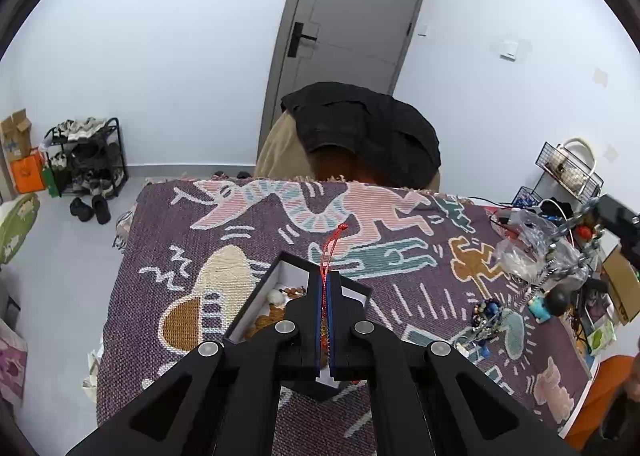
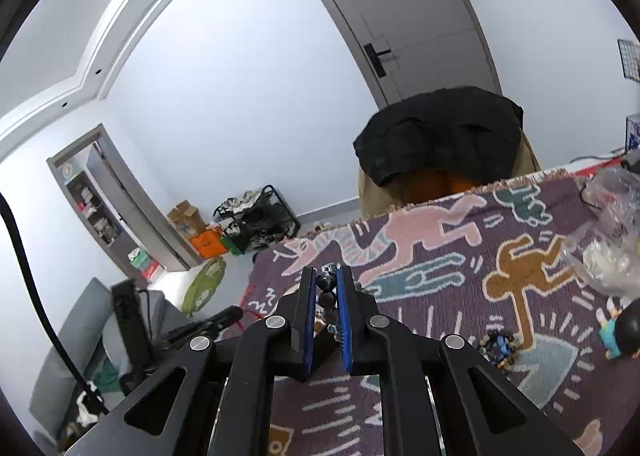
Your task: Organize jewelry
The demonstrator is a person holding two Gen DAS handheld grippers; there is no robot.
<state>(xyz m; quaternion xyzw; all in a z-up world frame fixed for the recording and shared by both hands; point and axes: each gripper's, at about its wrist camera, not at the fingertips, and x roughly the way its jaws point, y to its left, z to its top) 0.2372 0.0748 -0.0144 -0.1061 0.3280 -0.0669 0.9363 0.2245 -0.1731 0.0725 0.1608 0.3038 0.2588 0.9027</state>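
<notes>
My left gripper (image 1: 324,276) is shut on a red cord bracelet (image 1: 331,246); its loop sticks out past the fingertips. It hovers over an open black-rimmed white jewelry box (image 1: 256,300) holding several brown and white pieces. My right gripper (image 2: 325,276) is shut on a dark beaded bracelet (image 2: 326,288), with its beads between the blue pads, above the patterned cloth. A pile of blue and dark beads (image 2: 498,344) lies on the cloth; it also shows in the left wrist view (image 1: 486,312). The right gripper's body shows in the left wrist view at the far right, with a beaded string hanging from it.
The table has a purple patterned cloth (image 1: 400,224). Clear plastic bags (image 1: 528,244) and a small blue figurine (image 2: 618,330) sit at the right. A chair with a dark jacket (image 1: 360,128) stands behind the table. A shoe rack (image 1: 86,156) is on the floor at the left.
</notes>
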